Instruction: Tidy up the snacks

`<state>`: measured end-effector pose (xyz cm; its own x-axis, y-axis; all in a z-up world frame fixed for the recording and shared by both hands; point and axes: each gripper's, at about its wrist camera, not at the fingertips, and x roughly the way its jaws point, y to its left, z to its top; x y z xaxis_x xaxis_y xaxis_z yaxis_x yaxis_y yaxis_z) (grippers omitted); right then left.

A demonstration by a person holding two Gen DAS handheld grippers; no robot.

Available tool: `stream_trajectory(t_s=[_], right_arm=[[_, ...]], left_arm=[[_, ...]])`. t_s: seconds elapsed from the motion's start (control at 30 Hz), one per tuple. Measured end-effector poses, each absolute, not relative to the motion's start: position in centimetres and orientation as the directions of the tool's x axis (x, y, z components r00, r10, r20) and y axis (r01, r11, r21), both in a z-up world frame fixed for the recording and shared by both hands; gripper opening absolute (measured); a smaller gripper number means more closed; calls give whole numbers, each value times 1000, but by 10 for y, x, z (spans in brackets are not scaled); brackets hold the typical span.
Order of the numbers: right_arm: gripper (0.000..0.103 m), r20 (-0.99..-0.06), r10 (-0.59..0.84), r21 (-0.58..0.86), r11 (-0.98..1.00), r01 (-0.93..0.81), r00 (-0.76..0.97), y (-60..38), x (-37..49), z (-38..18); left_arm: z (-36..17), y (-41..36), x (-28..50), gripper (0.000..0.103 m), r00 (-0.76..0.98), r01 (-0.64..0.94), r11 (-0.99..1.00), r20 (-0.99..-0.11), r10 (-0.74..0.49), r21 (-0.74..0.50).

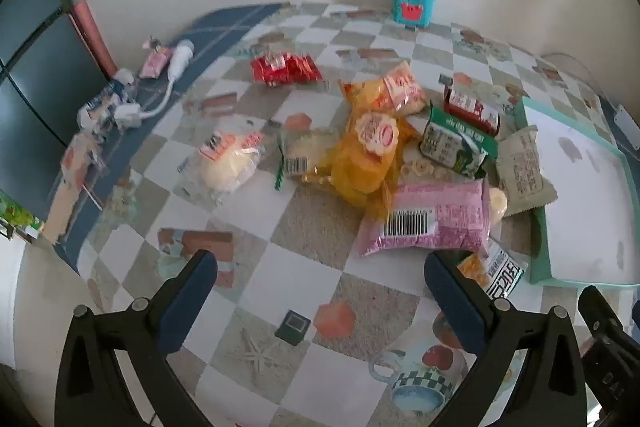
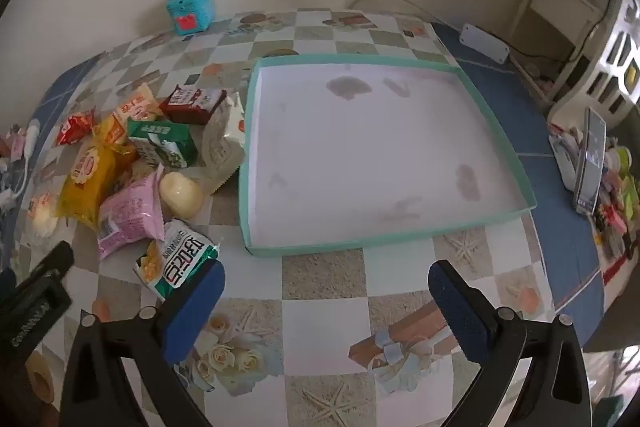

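Note:
A heap of snack packets lies on the checked tablecloth: a pink packet (image 1: 424, 221), a yellow bag (image 1: 366, 155), a green carton (image 1: 456, 141), a dark red carton (image 1: 472, 105), a red packet (image 1: 286, 67) and a clear-wrapped bun (image 1: 226, 161). My left gripper (image 1: 320, 277) hangs open above the cloth, just in front of the pink packet, nothing between its pads. A shallow teal-rimmed box (image 2: 492, 123) with a bare white floor sits right of the heap. My right gripper (image 2: 326, 287) is open in front of that box, its left pad beside a white-and-green packet (image 2: 180, 259).
A teal tin (image 1: 412, 1) stands by the wall at the back. White cables and adapters (image 1: 128, 107) lie at the table's left edge. A white power strip (image 2: 484, 43) and a phone (image 2: 590, 163) with clutter sit to the right. A shelf unit stands in the far right corner.

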<state>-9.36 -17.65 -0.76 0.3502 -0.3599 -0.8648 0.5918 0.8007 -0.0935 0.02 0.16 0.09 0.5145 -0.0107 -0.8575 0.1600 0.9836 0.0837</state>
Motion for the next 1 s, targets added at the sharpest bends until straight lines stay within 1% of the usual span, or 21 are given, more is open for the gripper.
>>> stream_trajectory(t_s=[0.1,0.13,0.2,0.23,0.43,1.0], right_arm=[[103,-875,-348,-77,786,613,336,-183,-95,-11],[103,-871,-368,-101,781,616,324,-175,-92,-10],[103,-874,-359,-97,790,606,329,-175,-91,-8],[103,-874,-358,-95,790,606,329,-173,-90,-8],[103,-868,-337,-75,816,573,365,-173,-90,-9],[103,-872,-325,-71,823,563,365,-173,-90,-8]], left_arm=[[3,8,-6,103,523,139,988,-852,-14,69],[1,11,-10,103,521,133,989,-853,-13,66],[-9,6,-3,103,493,132,988,-870,4,80],[-15,6,4,103,466,137,989,-885,-8,64],[-11,5,4,103,471,144,987,-882,-3,73],[-11,5,3,103,474,133,987,-880,16,89]])
